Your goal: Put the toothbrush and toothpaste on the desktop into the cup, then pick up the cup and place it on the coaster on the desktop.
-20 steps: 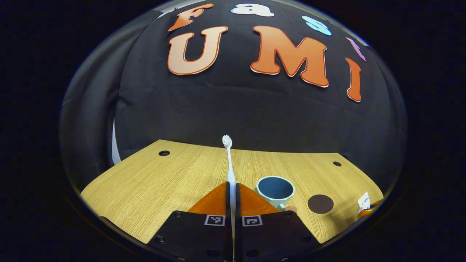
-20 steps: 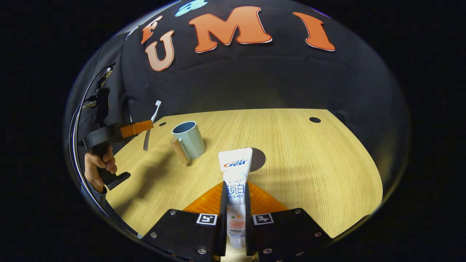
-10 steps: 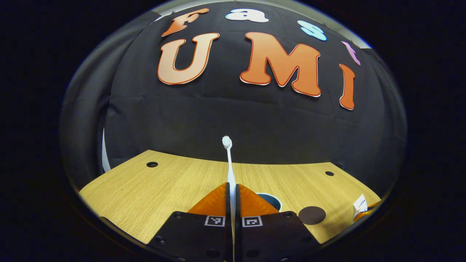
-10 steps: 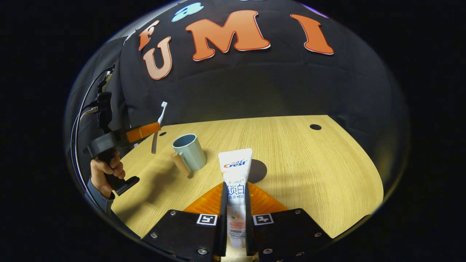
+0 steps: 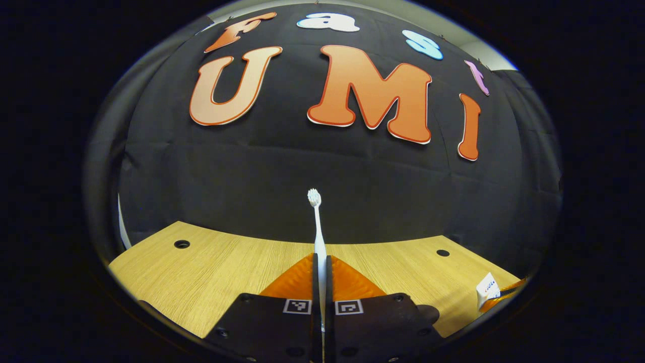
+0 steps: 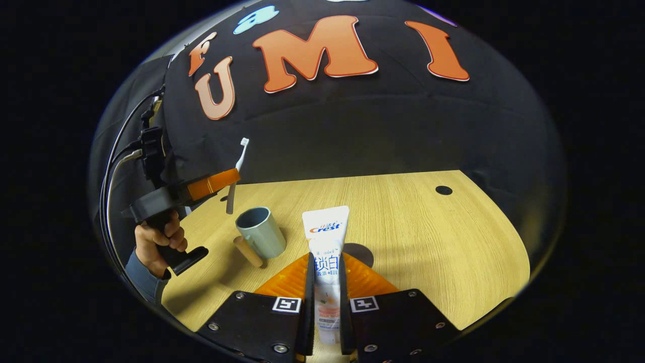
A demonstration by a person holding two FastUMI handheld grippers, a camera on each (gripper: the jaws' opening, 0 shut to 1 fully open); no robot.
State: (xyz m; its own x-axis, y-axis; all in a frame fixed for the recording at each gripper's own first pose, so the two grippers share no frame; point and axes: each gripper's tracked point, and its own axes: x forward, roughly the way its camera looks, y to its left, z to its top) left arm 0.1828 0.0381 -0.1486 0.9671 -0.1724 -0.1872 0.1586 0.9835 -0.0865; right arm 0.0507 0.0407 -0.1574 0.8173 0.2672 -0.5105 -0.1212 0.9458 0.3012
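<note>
The left gripper [image 5: 320, 272] pinches the toothbrush [image 5: 317, 227]; the right gripper [image 6: 325, 292] clamps the toothpaste [image 6: 326, 237]. The cup [image 6: 260, 238] stands empty, off the coaster [image 6: 360, 250]; both drops and the move remain.

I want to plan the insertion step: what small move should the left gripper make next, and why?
Probably lower the left gripper so the toothbrush descends into the cup: its fingers clamp the brush nearly upright, handle end just above the open rim.
</note>
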